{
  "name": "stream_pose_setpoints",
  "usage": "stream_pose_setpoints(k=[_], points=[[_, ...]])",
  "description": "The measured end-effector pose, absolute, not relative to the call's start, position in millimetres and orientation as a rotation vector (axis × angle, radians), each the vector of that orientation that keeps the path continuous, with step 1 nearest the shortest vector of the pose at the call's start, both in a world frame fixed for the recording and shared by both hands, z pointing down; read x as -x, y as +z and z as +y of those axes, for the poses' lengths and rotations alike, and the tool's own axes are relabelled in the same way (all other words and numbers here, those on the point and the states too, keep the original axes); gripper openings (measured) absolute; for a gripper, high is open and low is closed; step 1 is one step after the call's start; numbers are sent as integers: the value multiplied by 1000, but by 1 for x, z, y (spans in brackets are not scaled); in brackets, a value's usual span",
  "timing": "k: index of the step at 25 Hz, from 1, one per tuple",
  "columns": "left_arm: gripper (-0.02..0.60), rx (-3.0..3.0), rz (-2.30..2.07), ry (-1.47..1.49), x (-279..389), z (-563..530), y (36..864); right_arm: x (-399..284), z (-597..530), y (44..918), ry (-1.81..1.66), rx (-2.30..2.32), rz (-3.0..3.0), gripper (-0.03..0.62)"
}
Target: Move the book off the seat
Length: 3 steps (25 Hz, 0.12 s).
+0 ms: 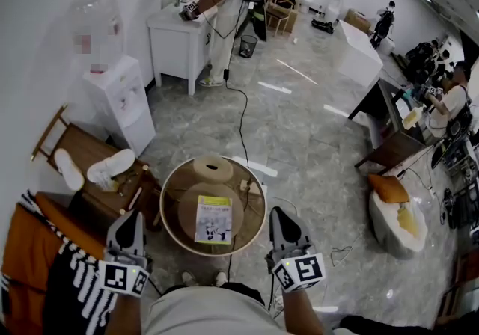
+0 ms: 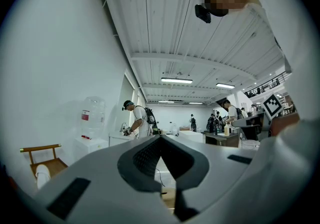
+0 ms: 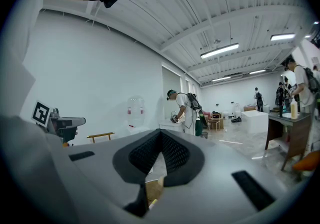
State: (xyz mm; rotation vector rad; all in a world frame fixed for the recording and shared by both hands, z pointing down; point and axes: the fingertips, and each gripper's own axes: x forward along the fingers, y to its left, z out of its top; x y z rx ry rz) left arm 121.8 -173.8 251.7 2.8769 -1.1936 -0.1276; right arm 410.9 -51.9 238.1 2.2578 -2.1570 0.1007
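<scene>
1. The book (image 1: 213, 219), a flat rectangle with a yellow-and-white cover, lies on the round wooden seat (image 1: 185, 214), inside a pale circular rim (image 1: 162, 206).
2. The left gripper (image 1: 129, 215) and right gripper (image 1: 278, 214) are grey moulded shells, each carrying a black-and-white marker cube. They flank the seat, apart from the book.
3. Left gripper view: the black ribbed pads (image 2: 147, 155) meet at their tips. The jaws are closed with nothing between them.
4. Right gripper view: the pads (image 3: 175, 153) likewise meet, and the jaws are closed and empty.
5. Only the head view shows the book. Both gripper views look level across the room at a clear-bottled water dispenser (image 3: 134, 113) and a person (image 3: 185, 110) at a white bench (image 1: 176, 34).
</scene>
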Motion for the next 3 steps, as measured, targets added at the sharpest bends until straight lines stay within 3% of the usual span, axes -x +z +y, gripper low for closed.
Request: stream_pose_setpoints(k=[3], points=[[14,-2873,-1191,-121,-121,-175,253,-410,-53,238,101,-2259,-2157,21]])
